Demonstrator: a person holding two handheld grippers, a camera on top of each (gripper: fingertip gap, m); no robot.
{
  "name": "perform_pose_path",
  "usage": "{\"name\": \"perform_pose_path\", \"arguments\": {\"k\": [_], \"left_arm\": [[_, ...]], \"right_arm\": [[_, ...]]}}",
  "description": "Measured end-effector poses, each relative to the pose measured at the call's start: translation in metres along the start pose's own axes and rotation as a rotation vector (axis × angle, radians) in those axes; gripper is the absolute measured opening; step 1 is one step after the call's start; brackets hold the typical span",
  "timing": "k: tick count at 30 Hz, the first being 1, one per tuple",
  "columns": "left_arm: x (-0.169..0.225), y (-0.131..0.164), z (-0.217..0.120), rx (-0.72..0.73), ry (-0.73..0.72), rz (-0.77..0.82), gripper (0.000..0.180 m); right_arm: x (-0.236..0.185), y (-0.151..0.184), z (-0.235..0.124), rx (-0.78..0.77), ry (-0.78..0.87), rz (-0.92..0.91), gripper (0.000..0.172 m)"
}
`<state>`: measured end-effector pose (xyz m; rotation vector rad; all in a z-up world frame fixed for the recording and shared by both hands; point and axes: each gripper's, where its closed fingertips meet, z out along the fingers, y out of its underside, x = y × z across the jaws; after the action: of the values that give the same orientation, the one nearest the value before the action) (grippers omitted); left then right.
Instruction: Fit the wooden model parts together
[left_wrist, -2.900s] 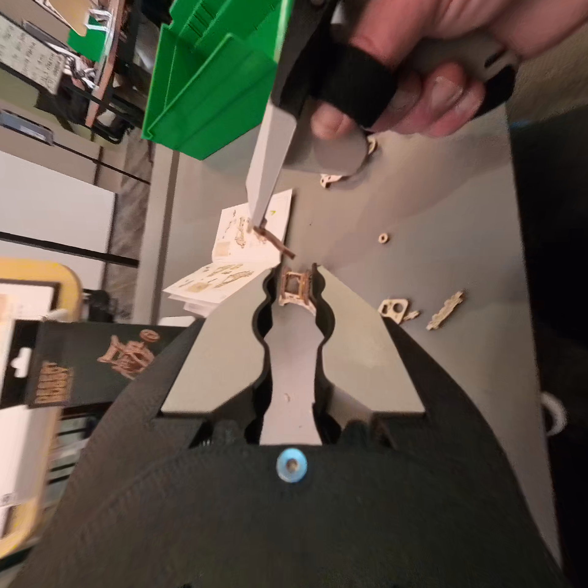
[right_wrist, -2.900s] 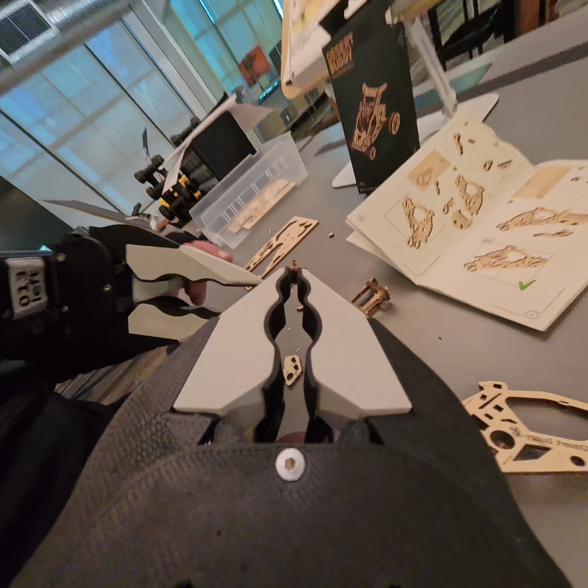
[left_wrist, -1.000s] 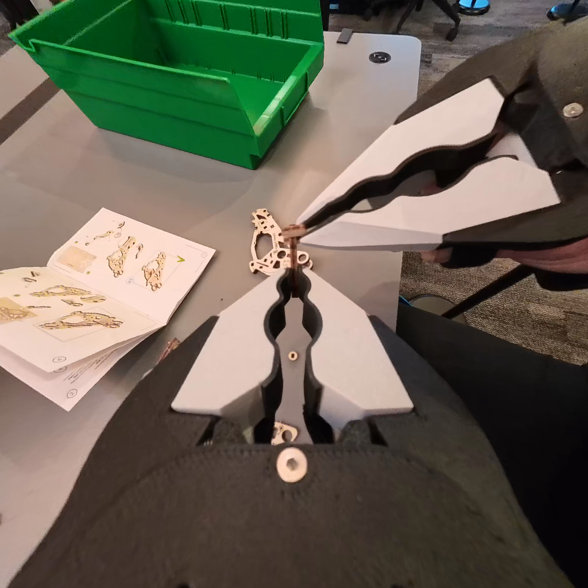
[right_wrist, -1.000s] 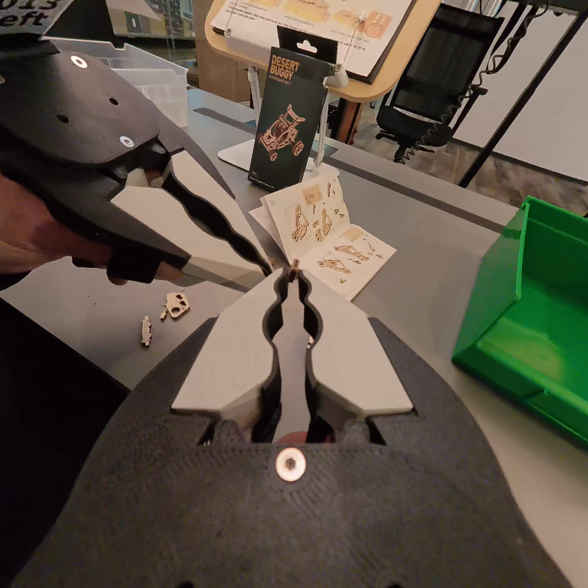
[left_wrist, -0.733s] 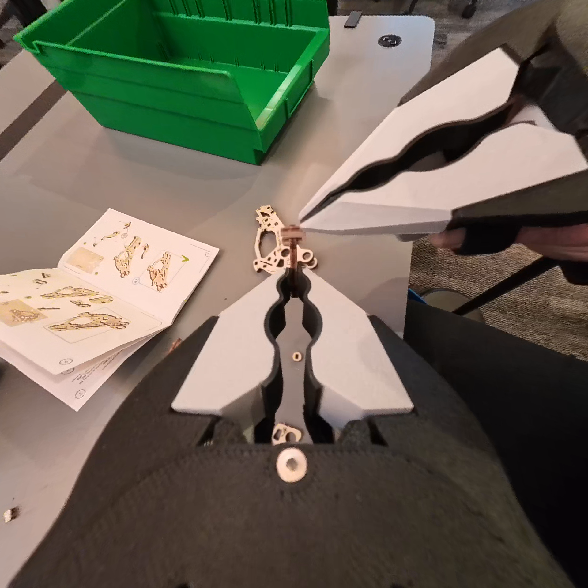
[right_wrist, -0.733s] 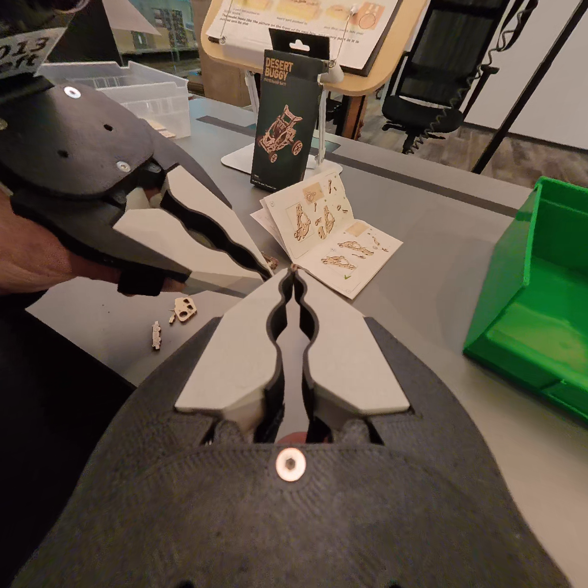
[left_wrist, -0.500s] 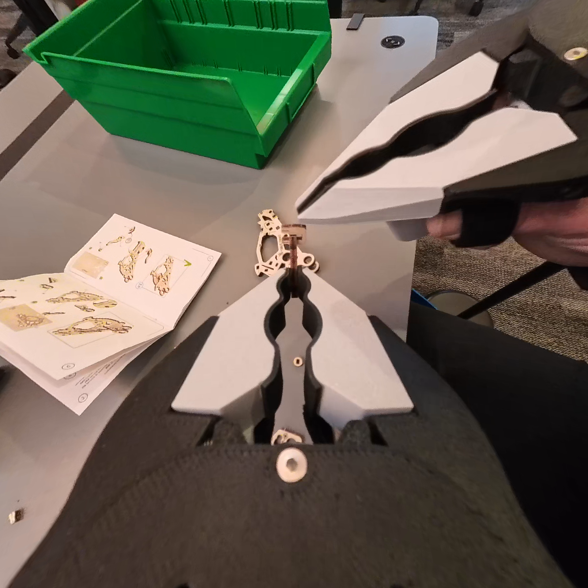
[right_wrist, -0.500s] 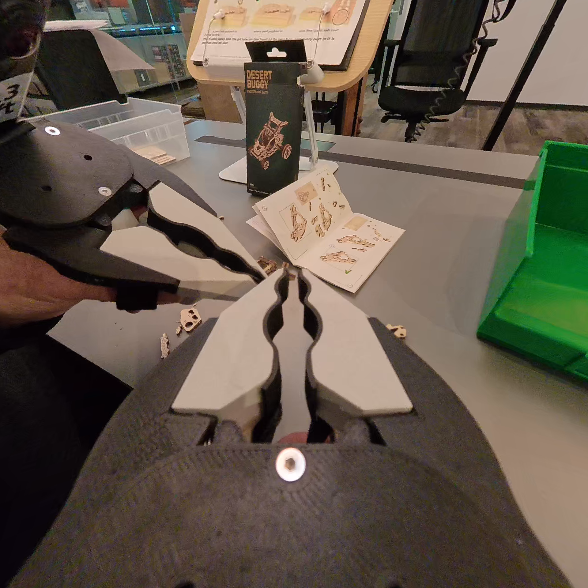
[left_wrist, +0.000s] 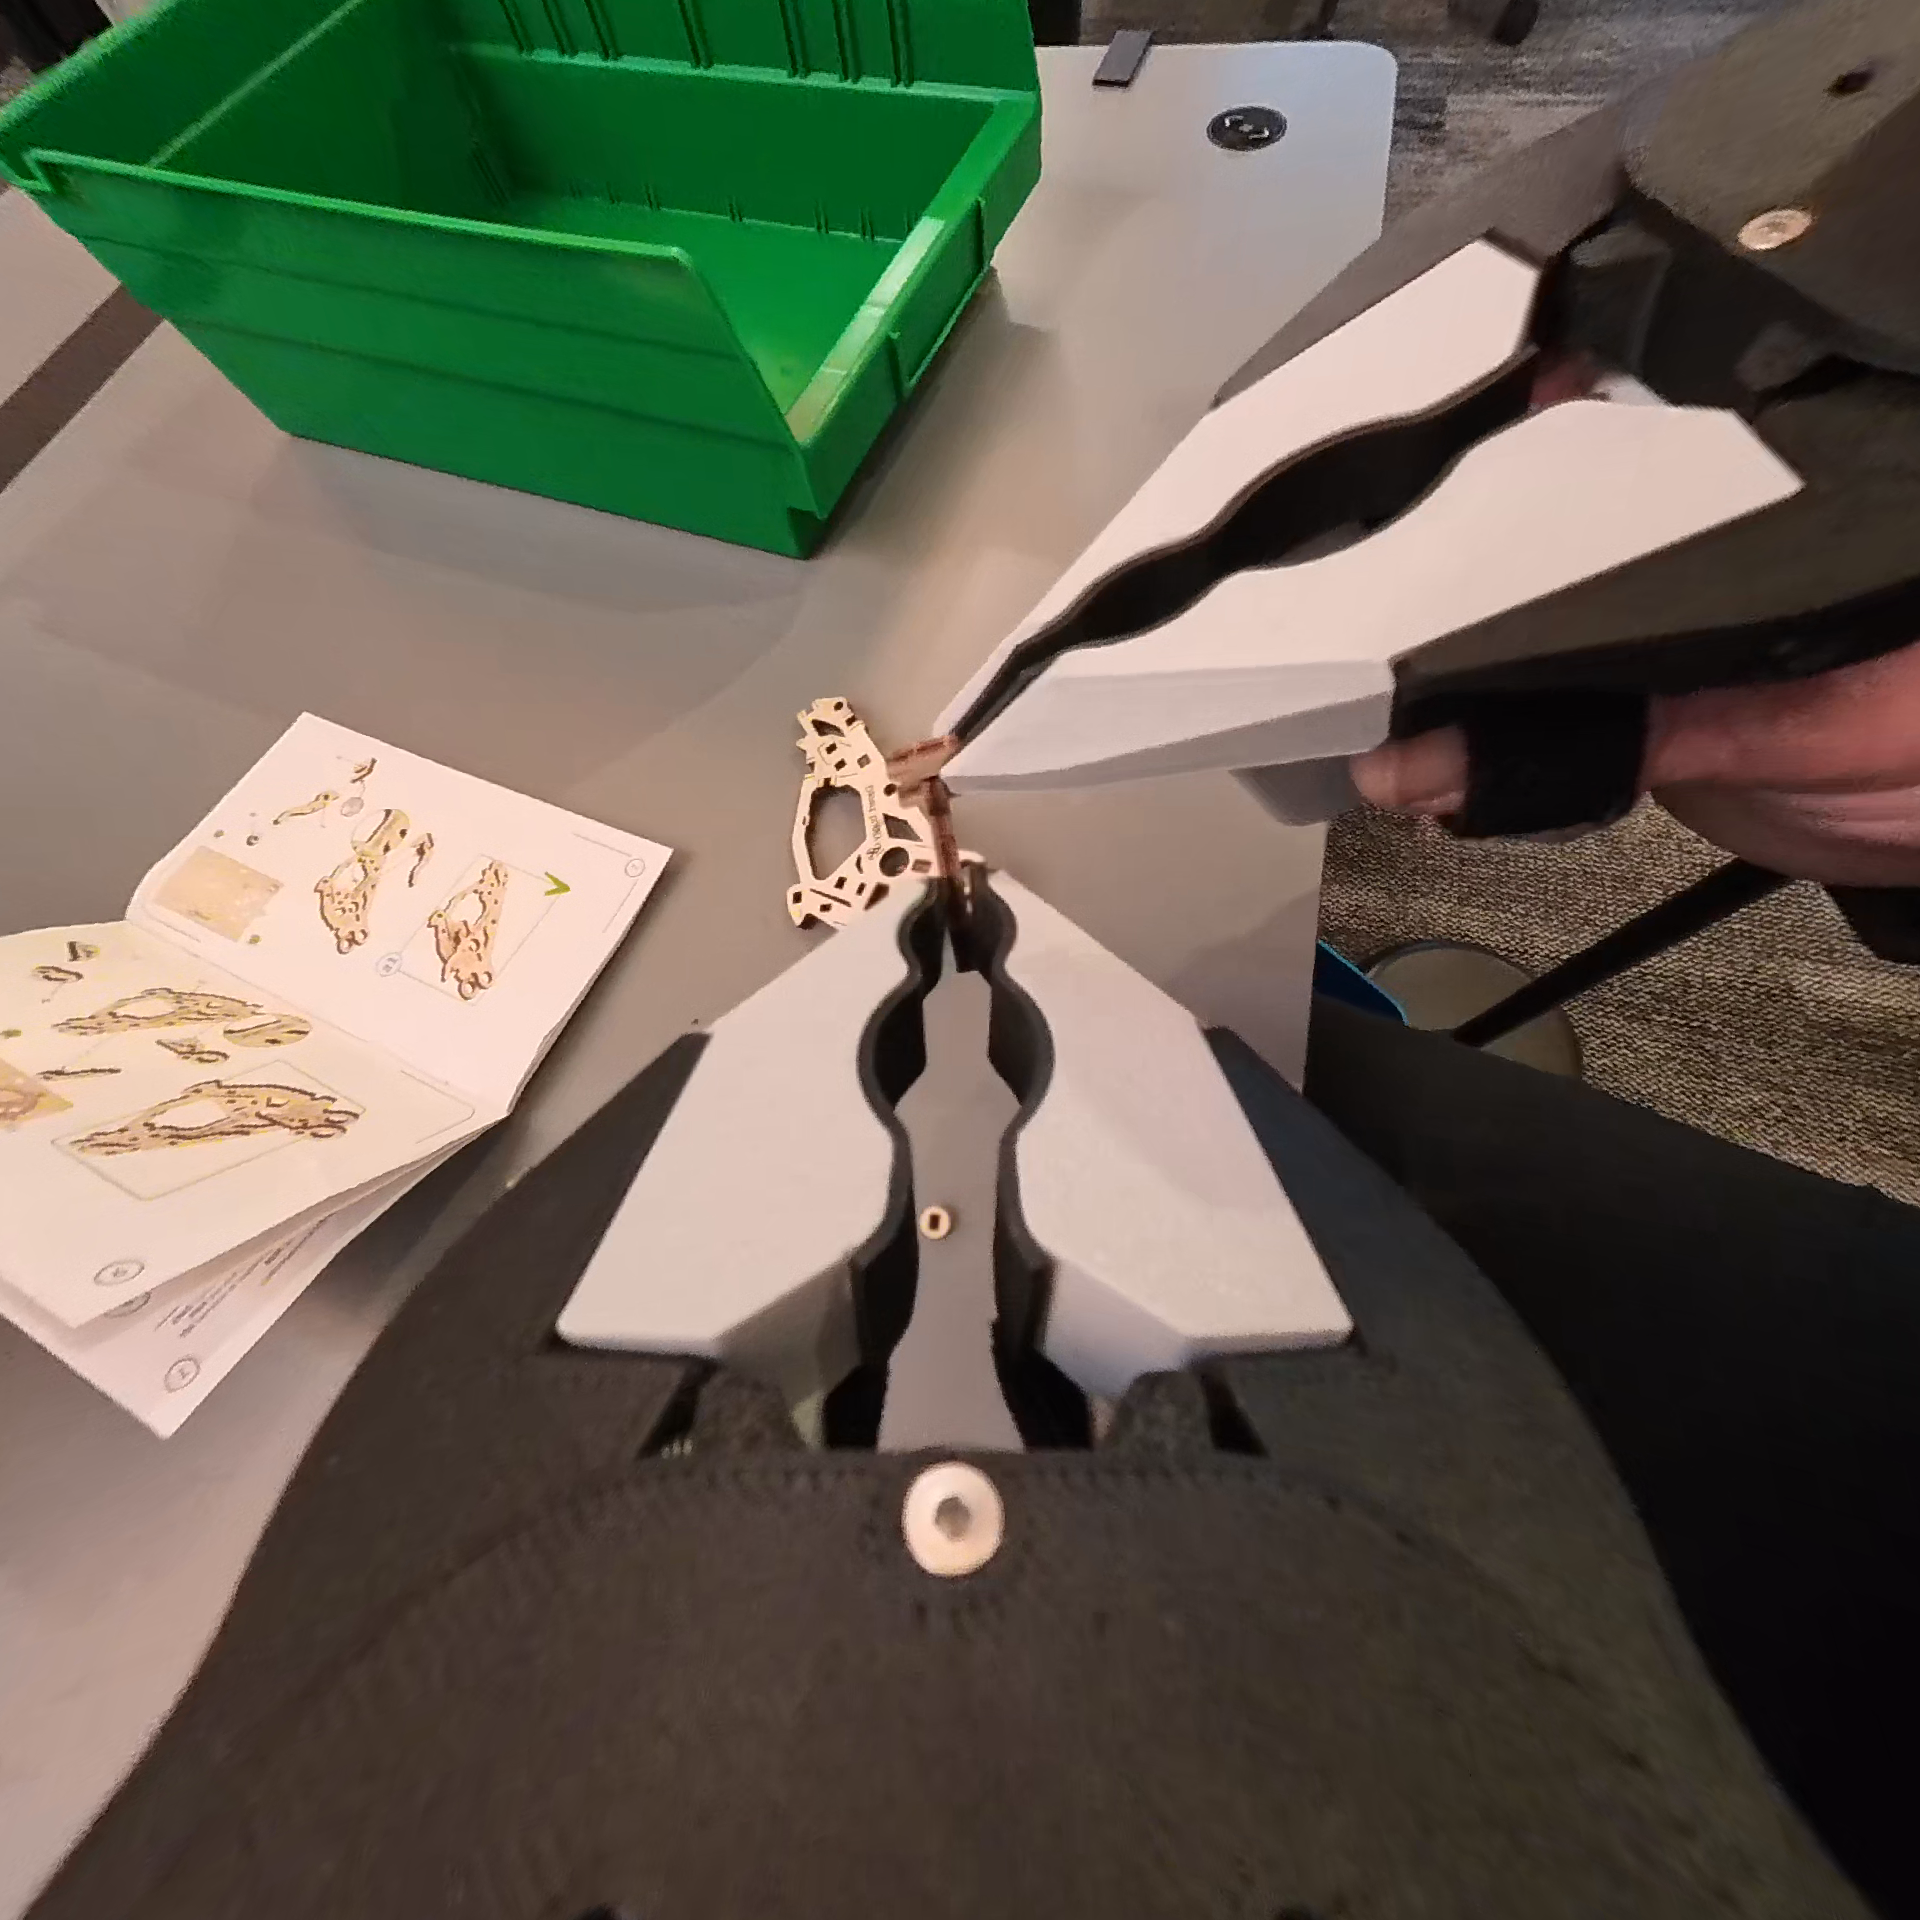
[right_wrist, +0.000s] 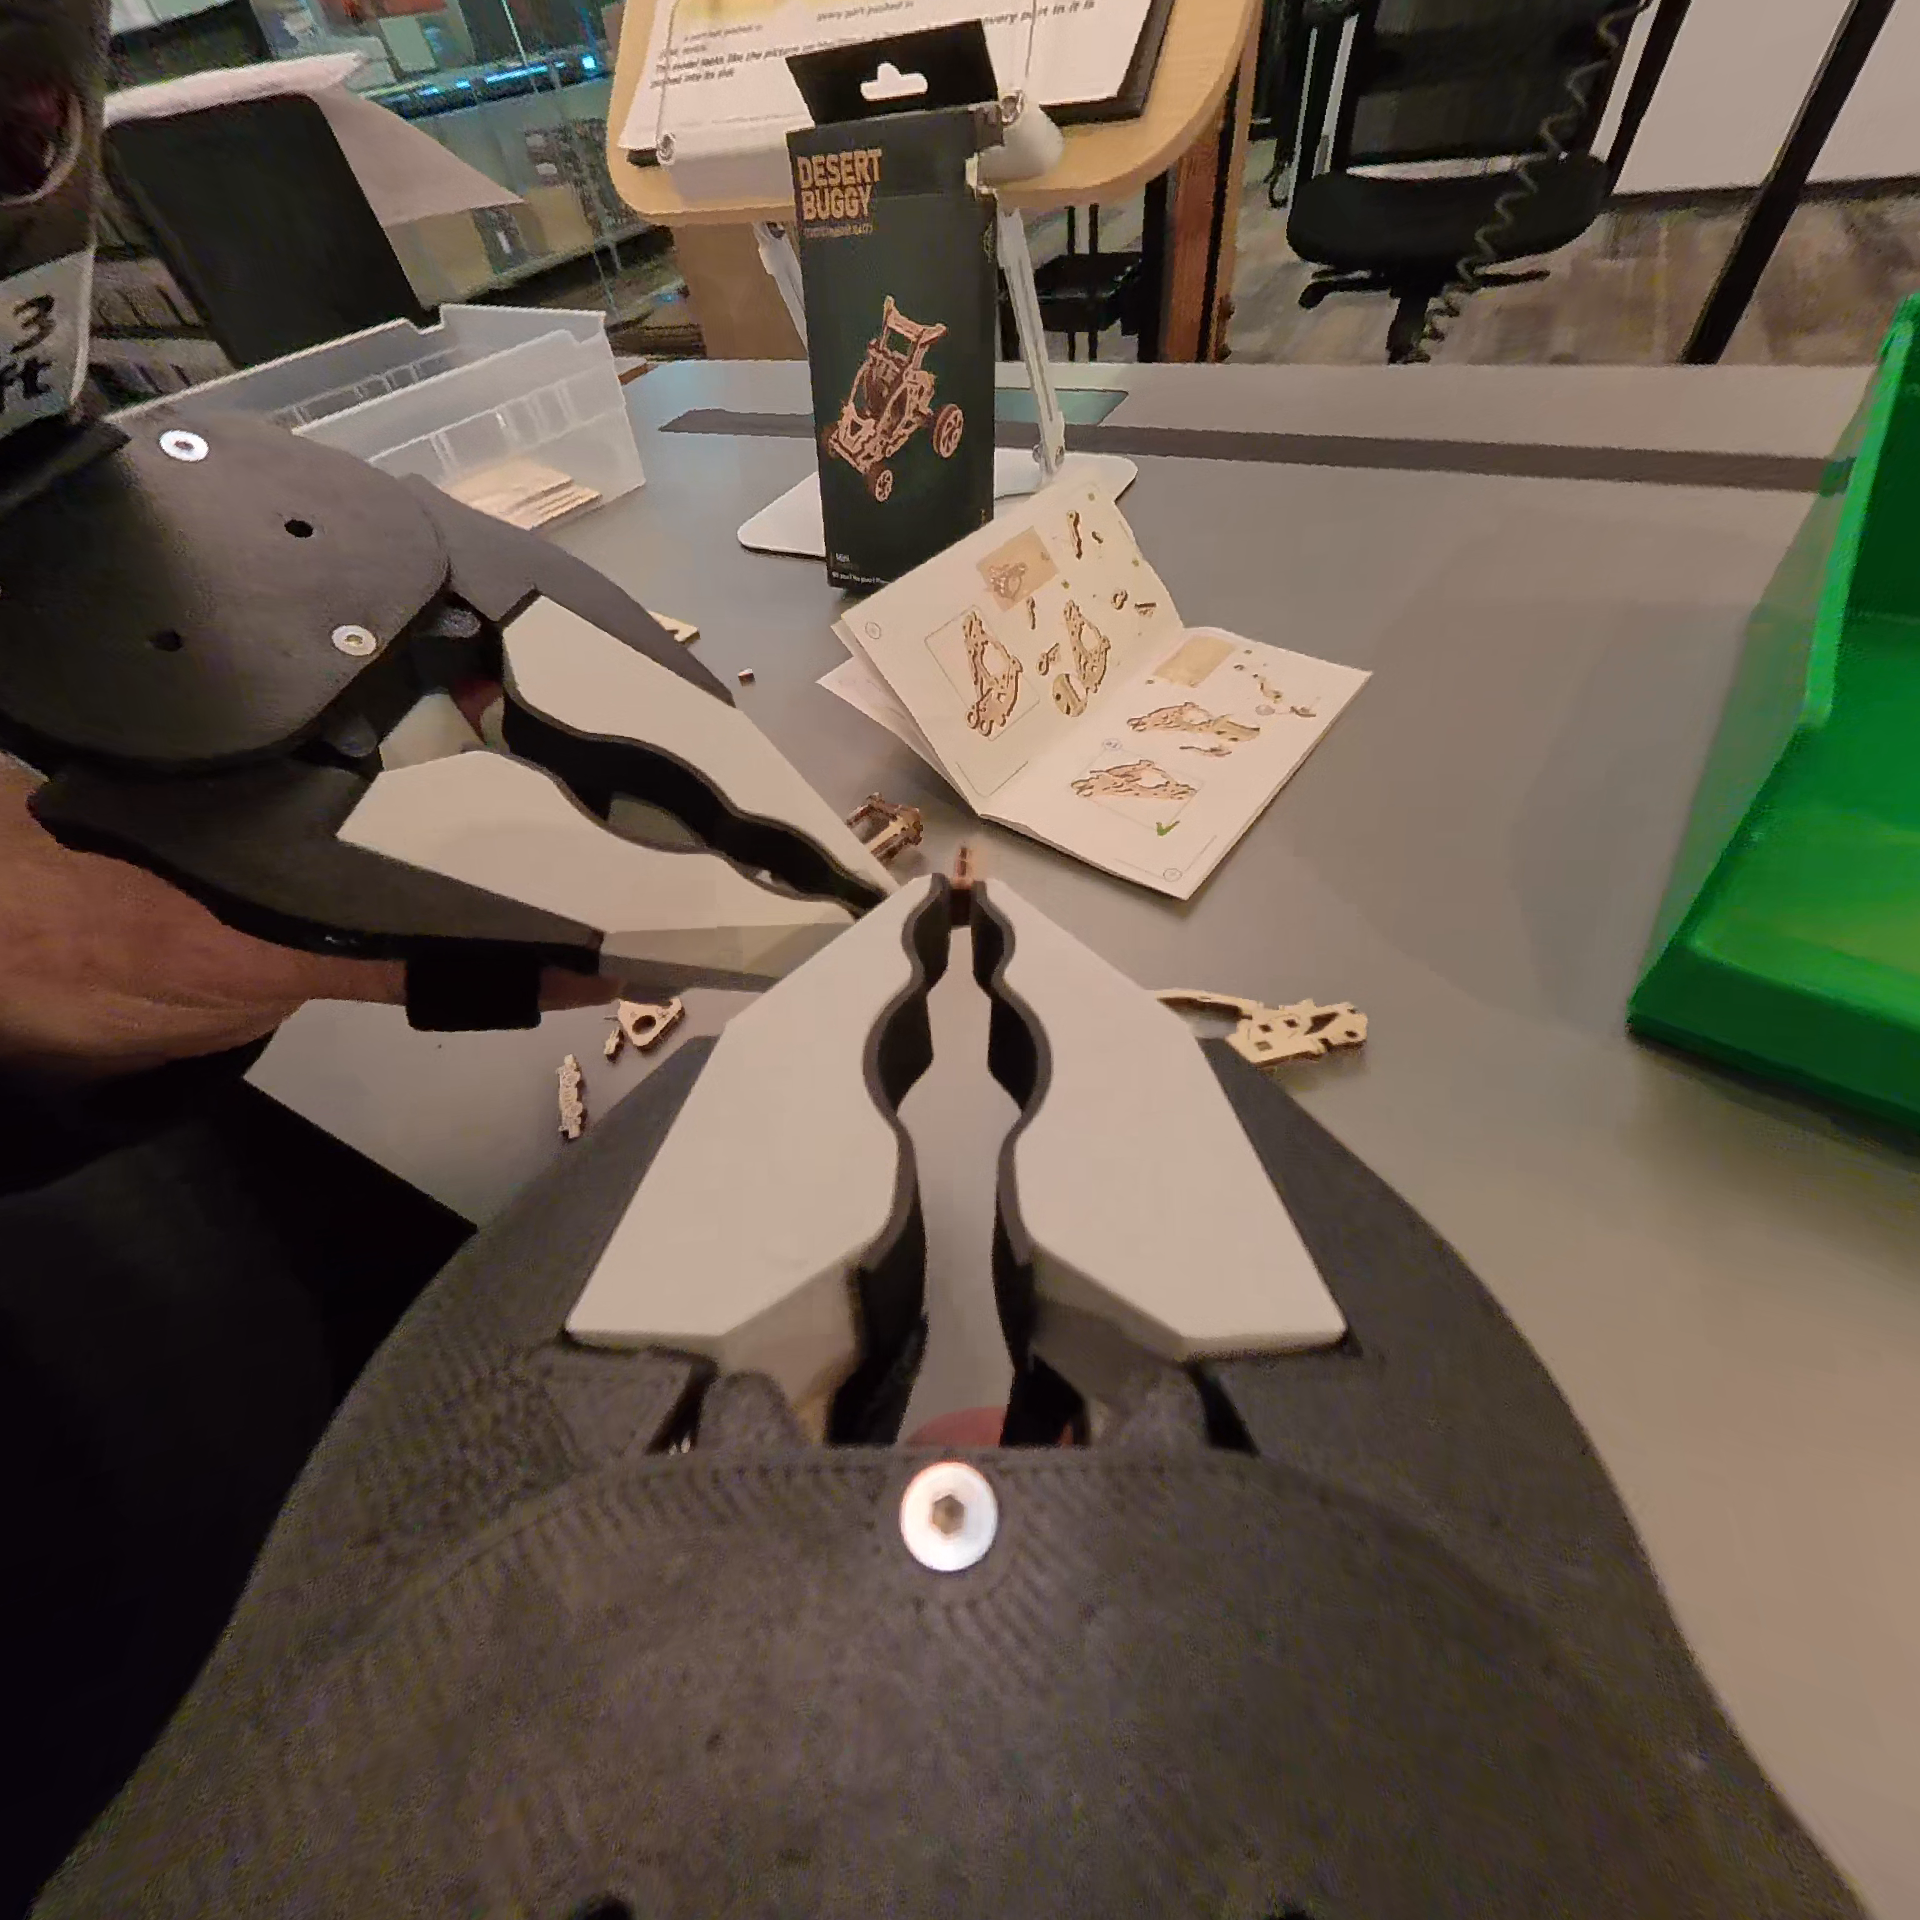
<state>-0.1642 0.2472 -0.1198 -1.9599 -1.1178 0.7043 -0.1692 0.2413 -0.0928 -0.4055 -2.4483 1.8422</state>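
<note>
Black textured tongs (left_wrist: 951, 914) – pale grey wavy-edged fingers (left_wrist: 1153, 1132), silver screw (left_wrist: 951, 1519).

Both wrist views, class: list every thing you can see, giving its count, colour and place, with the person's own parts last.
Table: one, grey, under everything.
Bin: one, green, far side of table.
Instruction booklet: one, white, open, flat on table.
Model box: one, dark, upright behind booklet.
Clear tray: one, far left.
Flat frame part: one, pale wood, on table.
Small assembly: one, brown, beside booklet.
Loose wooden bits: several, pale, near edge.
Brown stick: one, between both tongs' tips.
Left tongs: grey, shut on stick.
Right tongs: grey, shut on stick.
Hands: two, gloved.
</note>
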Motion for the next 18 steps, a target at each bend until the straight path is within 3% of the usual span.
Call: {"name": "perform_pose_path", "arguments": {"k": [3, 8, 18], "left_arm": [[0.004, -0.001, 0.004, 0.011, 0.017, -0.009, 0.006], [0.000, 0.000, 0.001, 0.034, 0.022, -0.054, 0.032], [-0.015, 0.023, -0.016, 0.018, 0.057, -0.153, 0.033]], "right_arm": [[0.005, 0.003, -0.001, -0.003, -0.038, 0.075, 0.001], [0.017, 0.003, -0.005, 0.002, -0.066, 0.145, 0.001], [0.049, 0.010, -0.003, -0.055, -0.128, 0.286, 0.001]]}}
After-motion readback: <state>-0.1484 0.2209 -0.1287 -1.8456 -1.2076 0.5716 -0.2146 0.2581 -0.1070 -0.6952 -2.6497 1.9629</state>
